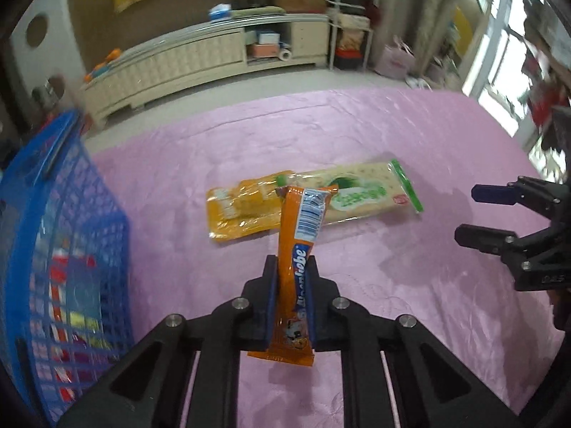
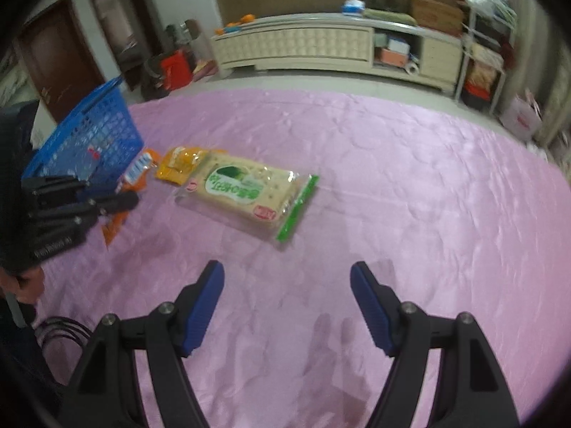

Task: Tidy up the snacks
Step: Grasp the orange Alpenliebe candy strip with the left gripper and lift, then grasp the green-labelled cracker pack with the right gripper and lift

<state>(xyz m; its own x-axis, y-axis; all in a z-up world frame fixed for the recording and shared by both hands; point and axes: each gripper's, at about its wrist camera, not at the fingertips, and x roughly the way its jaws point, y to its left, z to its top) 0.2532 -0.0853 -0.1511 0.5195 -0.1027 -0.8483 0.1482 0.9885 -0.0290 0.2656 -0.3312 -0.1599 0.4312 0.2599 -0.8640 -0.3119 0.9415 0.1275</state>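
Note:
My left gripper (image 1: 291, 267) is shut on an orange candy stick pack (image 1: 298, 246) and holds it upright above the pink cloth; it also shows in the right wrist view (image 2: 121, 199). Beyond it lie a yellow snack packet (image 1: 242, 210) and a green-and-cream cracker pack (image 1: 360, 192), overlapping; they show in the right wrist view too, packet (image 2: 180, 162) and crackers (image 2: 246, 192). A blue mesh basket (image 1: 57, 249) with snacks inside stands at the left. My right gripper (image 2: 287, 285) is open and empty, hovering near the crackers.
The pink cloth (image 2: 410, 185) covers the table. A cream low cabinet (image 2: 321, 46) stands against the far wall. A shelf rack (image 2: 485, 50) with bags is at the right. The blue basket also shows in the right wrist view (image 2: 92, 135).

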